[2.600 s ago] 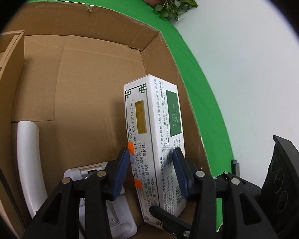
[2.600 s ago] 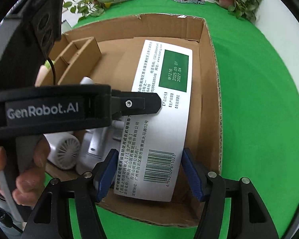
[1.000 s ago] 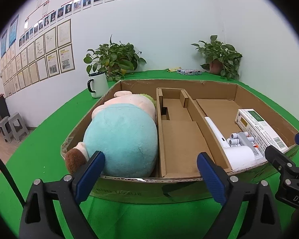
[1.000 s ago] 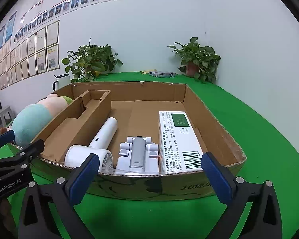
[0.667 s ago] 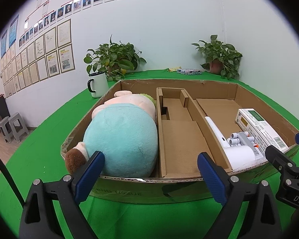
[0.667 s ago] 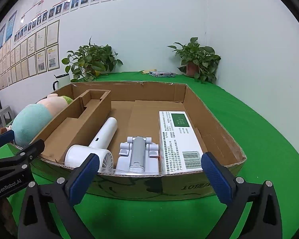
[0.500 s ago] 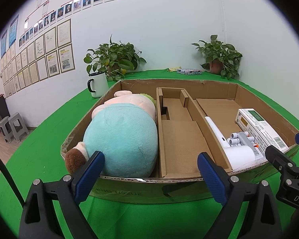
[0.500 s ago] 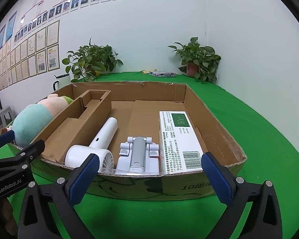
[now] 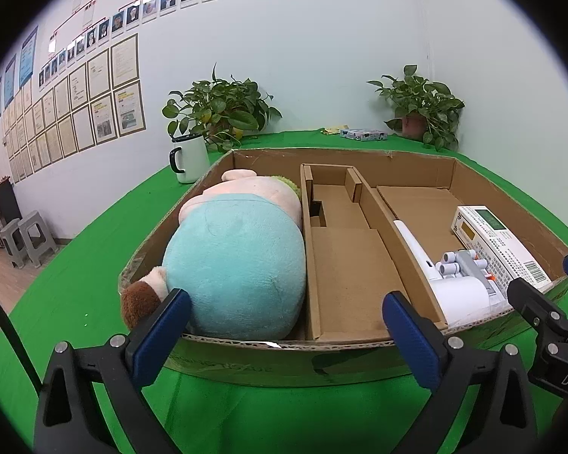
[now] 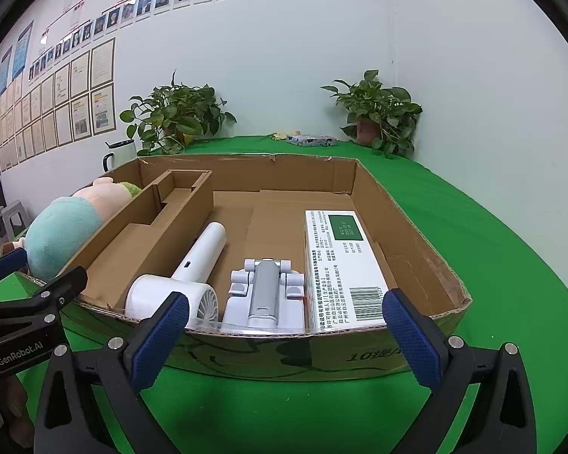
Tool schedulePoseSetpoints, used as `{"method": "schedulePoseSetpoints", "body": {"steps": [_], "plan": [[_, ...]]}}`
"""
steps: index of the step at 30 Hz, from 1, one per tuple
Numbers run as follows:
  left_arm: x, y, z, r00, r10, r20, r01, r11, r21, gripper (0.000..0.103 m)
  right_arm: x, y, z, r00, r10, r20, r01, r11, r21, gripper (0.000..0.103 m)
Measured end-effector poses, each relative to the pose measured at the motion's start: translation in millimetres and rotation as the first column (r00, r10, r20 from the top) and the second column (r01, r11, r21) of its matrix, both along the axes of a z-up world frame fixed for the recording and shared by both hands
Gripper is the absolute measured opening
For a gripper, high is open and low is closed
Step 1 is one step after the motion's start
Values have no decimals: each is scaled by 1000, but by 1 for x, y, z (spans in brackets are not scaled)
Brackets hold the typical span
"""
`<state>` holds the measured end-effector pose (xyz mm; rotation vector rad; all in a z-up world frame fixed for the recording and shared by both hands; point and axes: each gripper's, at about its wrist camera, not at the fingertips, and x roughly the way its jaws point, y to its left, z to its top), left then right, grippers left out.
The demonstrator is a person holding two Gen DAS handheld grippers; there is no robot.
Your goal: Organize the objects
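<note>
Left gripper (image 9: 284, 325) jaws opening, empty, short of cardboard box (image 9: 284, 359). Right gripper (image 10: 284, 325) wide open, empty. Medicine carton (image 10: 340, 265) flat in right compartment, beside phone stand (image 10: 263, 295) and handheld fan (image 10: 185, 276).

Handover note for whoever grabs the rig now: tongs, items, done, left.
Left tongs: opening, nothing between them, held short of the cardboard box.
Right tongs: open, empty, also in front of the box.
Left compartment: plush toy. Middle cardboard insert: nothing visible in it.
Right compartment, side by side: white handheld fan, grey folding stand, medicine box lying flat.
Done: those four items are in the box.
Left: white mug and a small packet sit outside on the green table; unclear whether they belong.
</note>
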<state>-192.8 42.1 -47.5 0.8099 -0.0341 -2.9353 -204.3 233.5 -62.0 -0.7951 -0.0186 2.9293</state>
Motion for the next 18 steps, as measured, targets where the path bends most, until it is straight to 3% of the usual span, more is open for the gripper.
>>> {"method": "schedulePoseSetpoints", "body": {"steps": [18], "plan": [[1,0,0,1000,0,1,0,1000,-1,102,-3,-2,-1,1000,7,0,-7,1000,-3,103]]}}
